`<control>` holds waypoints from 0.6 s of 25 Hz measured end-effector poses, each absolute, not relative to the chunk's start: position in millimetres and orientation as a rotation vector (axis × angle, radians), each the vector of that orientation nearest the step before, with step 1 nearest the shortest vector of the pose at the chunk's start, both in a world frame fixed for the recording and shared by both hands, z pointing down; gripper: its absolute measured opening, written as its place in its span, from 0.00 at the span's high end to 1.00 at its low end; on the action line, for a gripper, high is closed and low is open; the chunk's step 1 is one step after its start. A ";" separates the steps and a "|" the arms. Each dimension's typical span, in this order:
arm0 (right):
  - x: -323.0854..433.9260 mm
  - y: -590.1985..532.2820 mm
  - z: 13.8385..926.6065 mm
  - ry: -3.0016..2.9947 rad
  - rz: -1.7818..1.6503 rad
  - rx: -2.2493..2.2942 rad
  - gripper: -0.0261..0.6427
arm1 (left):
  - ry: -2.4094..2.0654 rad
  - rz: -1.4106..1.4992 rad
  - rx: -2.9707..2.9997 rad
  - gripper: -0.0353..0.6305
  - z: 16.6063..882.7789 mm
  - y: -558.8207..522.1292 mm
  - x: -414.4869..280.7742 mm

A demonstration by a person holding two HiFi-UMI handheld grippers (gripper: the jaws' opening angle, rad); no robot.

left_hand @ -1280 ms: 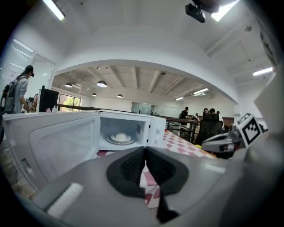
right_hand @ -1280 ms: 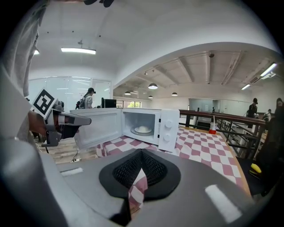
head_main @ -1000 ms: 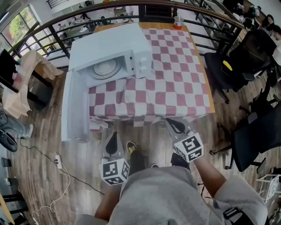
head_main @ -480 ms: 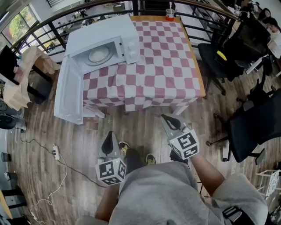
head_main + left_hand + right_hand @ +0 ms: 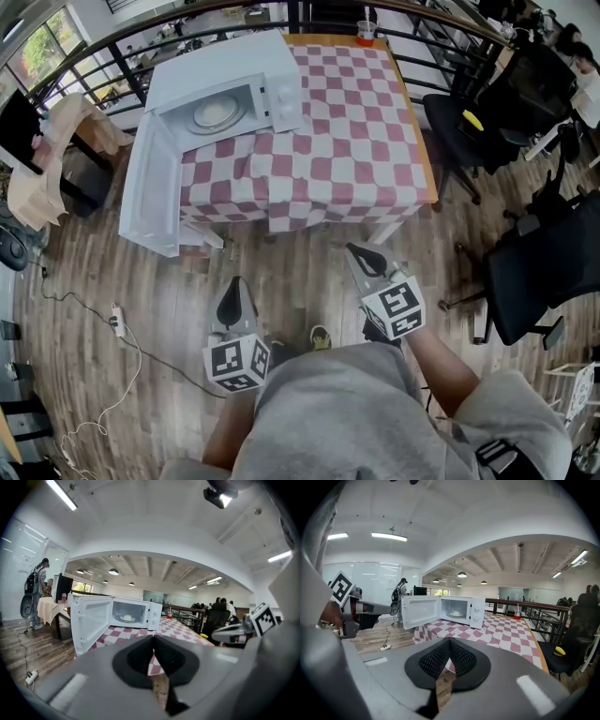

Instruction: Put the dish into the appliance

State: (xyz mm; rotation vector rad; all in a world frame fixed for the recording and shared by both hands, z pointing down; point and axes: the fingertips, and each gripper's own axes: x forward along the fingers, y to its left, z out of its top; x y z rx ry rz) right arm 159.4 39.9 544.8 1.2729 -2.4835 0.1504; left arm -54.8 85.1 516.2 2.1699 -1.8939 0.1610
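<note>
Standing back from the table, the person holds both tools low over the wooden floor (image 5: 169, 309). The left gripper (image 5: 235, 292) and the right gripper (image 5: 368, 261) each show their jaws pressed together with nothing between them. Beyond them, the table (image 5: 347, 141), in its red-and-white checked cloth, is bare on the near side. At its far left corner sits the white microwave (image 5: 246, 70), its door (image 5: 150, 197) swung wide and hanging past the table's edge. Inside, a pale round dish (image 5: 215, 113) rests on the turntable, well apart from either gripper. By the look of it, the placing itself is done. What appears left, if anything, is shutting the door, which would call for a step toward the table. A cup (image 5: 366, 33) with a red base stands at the table's far edge, by the black railing.
</note>
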 end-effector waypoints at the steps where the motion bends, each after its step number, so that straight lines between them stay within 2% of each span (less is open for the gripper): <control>1: 159.0 40.5 544.3 -2.479 0.150 1.279 0.96 | -1.889 0.160 2.173 0.93 516.1 84.8 -54.8; 15: 145.0 45.4 537.0 -2.488 0.148 1.295 0.96 | -1.864 0.152 2.209 0.93 506.3 82.2 -58.4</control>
